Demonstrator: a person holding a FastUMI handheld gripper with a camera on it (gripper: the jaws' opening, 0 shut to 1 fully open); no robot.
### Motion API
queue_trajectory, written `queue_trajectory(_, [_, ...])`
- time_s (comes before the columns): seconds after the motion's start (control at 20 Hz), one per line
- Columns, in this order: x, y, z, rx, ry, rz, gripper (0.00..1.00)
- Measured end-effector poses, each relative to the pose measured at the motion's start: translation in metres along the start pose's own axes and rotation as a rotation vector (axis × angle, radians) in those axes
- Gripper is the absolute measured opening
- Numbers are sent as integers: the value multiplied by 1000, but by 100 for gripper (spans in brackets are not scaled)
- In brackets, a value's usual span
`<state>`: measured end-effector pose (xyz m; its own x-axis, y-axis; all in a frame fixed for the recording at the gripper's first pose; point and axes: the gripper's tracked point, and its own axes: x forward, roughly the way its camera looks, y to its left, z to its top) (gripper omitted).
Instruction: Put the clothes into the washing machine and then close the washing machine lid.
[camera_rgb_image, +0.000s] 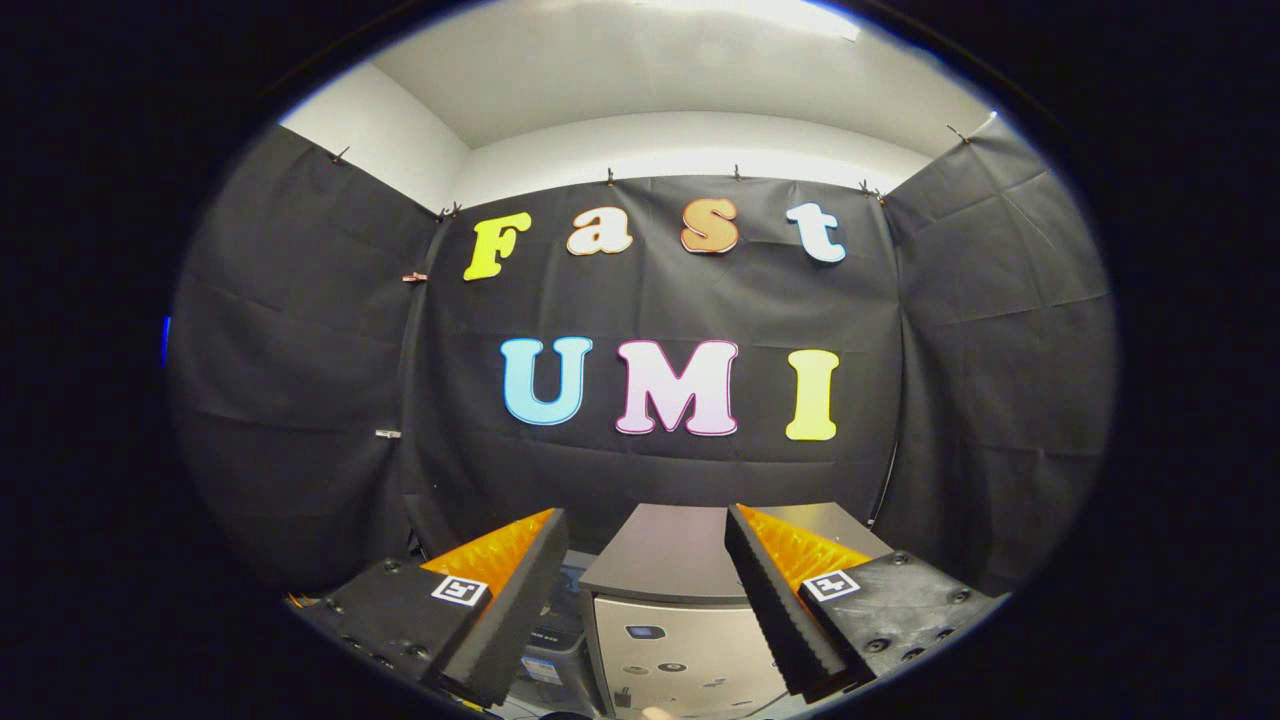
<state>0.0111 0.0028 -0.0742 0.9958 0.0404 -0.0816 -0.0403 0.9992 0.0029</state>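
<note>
My gripper is open, its two black fingers with orange sides spread wide and nothing between them. Just beyond and below the fingers stands the washing machine, a grey box whose flat dark lid lies shut on top. Its pale front panel carries small stickers. The gripper hangs above the machine without touching it.
A grey plastic box or bin with labels sits to the left of the machine, partly behind the left finger. Black cloth walls enclose the booth on three sides. A thin dark cable runs down the back right corner.
</note>
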Motion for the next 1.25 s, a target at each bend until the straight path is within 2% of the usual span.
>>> queue_trajectory(1.25, [-10,-9,18,8,-42,15,98])
